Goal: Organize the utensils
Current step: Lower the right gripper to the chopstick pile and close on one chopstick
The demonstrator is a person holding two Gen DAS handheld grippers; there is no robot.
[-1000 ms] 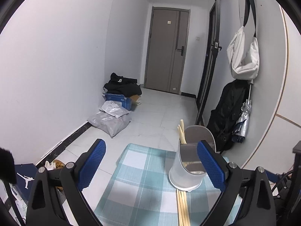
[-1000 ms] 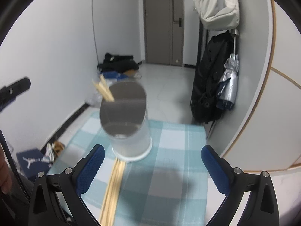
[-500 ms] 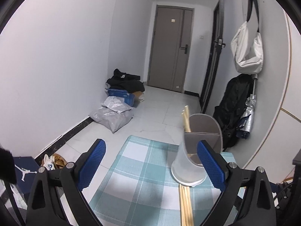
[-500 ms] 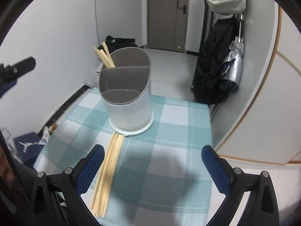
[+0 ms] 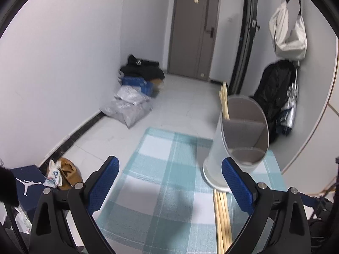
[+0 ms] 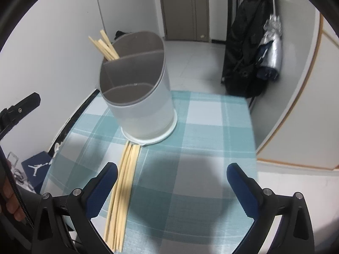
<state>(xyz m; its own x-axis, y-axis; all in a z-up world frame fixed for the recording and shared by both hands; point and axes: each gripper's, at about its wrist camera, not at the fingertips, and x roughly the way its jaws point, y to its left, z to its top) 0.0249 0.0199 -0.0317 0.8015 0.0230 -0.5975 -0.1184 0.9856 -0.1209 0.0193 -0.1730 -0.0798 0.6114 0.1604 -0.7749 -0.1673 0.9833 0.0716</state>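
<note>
Both my grippers, left [image 5: 169,176] and right [image 6: 172,178], hang released and empty. The loose chopsticks [image 6: 122,188] lie lower left of the right view, touching the holder [image 6: 141,97]. I'd shift left and pinch them mid-length.

The holder [image 6: 142,103] stands on the cloth [image 6: 190,152], which covers the worktop. A few chopsticks [image 6: 104,44] stand in its rear left compartment; the other compartments hold nothing I can see. More chopsticks [image 6: 121,192] lie in a bundle on the cloth just before the holder, their far ends at its base. Behind the worktop, bags [image 5: 127,110] lie on the floor by the left wall, and the door [image 5: 193,31] is at the far end.
</note>
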